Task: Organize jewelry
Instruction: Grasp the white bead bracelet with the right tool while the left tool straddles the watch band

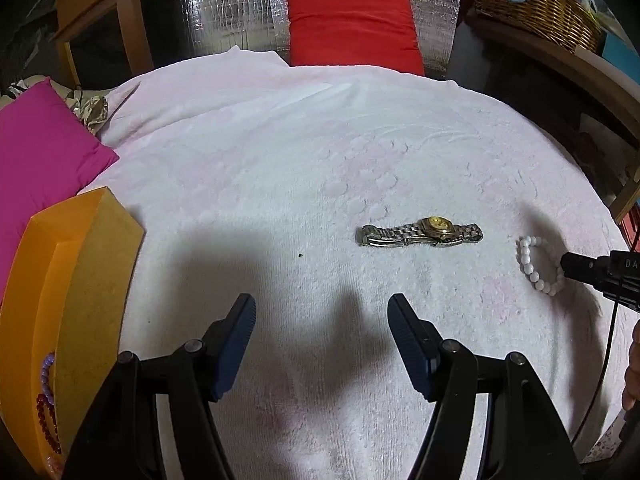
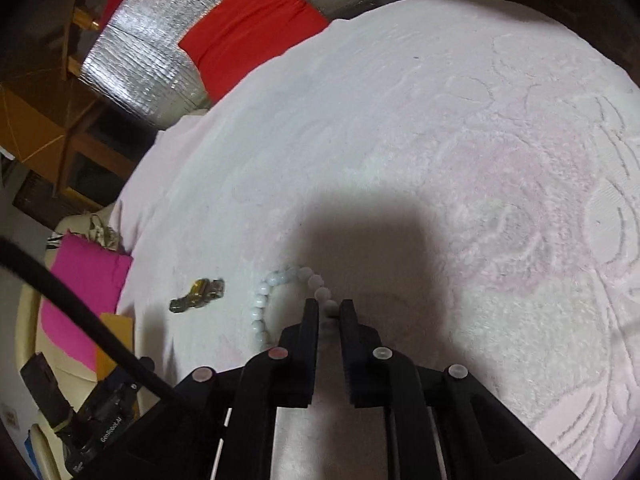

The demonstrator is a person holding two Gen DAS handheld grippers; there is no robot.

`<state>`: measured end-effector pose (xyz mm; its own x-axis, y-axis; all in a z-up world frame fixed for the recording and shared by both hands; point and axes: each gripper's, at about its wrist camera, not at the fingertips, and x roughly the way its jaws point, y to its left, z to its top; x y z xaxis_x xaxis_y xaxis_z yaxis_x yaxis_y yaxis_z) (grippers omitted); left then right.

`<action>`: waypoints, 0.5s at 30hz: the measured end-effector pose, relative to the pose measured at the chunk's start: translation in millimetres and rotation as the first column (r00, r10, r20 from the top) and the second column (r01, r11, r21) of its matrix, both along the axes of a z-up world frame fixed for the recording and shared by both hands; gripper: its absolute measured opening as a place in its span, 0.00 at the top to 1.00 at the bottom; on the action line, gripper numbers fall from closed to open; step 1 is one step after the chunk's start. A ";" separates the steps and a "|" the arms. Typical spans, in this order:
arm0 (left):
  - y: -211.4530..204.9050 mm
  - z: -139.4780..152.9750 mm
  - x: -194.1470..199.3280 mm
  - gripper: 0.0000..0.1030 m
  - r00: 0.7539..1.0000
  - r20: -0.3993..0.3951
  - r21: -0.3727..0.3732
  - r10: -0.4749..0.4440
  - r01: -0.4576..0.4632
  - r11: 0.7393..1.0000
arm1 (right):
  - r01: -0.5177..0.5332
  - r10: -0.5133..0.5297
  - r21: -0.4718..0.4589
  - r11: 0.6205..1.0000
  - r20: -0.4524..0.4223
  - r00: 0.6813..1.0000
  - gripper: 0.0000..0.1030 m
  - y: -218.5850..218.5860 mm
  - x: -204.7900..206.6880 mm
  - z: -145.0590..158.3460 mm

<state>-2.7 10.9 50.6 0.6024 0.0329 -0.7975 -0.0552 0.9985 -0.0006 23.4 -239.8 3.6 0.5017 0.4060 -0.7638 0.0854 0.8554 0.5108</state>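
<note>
Jaws of the right gripper (image 2: 329,309) are nearly closed on the white bead bracelet (image 2: 280,300), with one or two beads pinched between the tips, while most of the loop lies on the towel just to the left of them and in front. Jaws of the left gripper (image 1: 322,320) stand apart with nothing between them, hovering over the pale pink towel (image 1: 280,152) that covers the bench. Ahead of the left jaws and a little to their right lies the metal wristwatch (image 1: 420,232), flat on the towel, and the bracelet is further right. To the left of these jaws, close beside them, stands the orange box (image 1: 72,280), where a purple bead bracelet (image 1: 47,368) and a dark red one (image 1: 48,420) are already inside. I judge that the step in hand is picking up the white bracelet. The next move probably calls for a lift without losing the beads, then carrying it across past the watch to the box.
</note>
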 end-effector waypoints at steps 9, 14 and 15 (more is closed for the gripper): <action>-9.1 4.3 31.3 0.33 0.992 0.075 0.006 -0.097 0.097 0.995 | 0.068 -0.068 0.008 0.998 0.017 0.998 0.64 -20.5 2.3 1.3; -5.1 -0.6 57.7 0.33 0.982 0.120 -0.111 -0.144 0.158 0.981 | 0.073 -0.074 0.028 0.997 0.003 0.997 0.64 -17.6 1.7 -2.1; -3.5 -3.2 62.7 0.33 0.983 0.124 -0.137 -0.137 0.154 0.979 | 0.073 -0.073 0.026 0.997 0.004 0.997 0.64 -10.4 7.3 -2.8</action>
<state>60.0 7.3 47.4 0.6789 -0.1731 -0.7135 0.0993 0.9845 -0.1444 30.7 -250.2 0.8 0.5348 0.3873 -0.7510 0.1445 0.8338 0.5328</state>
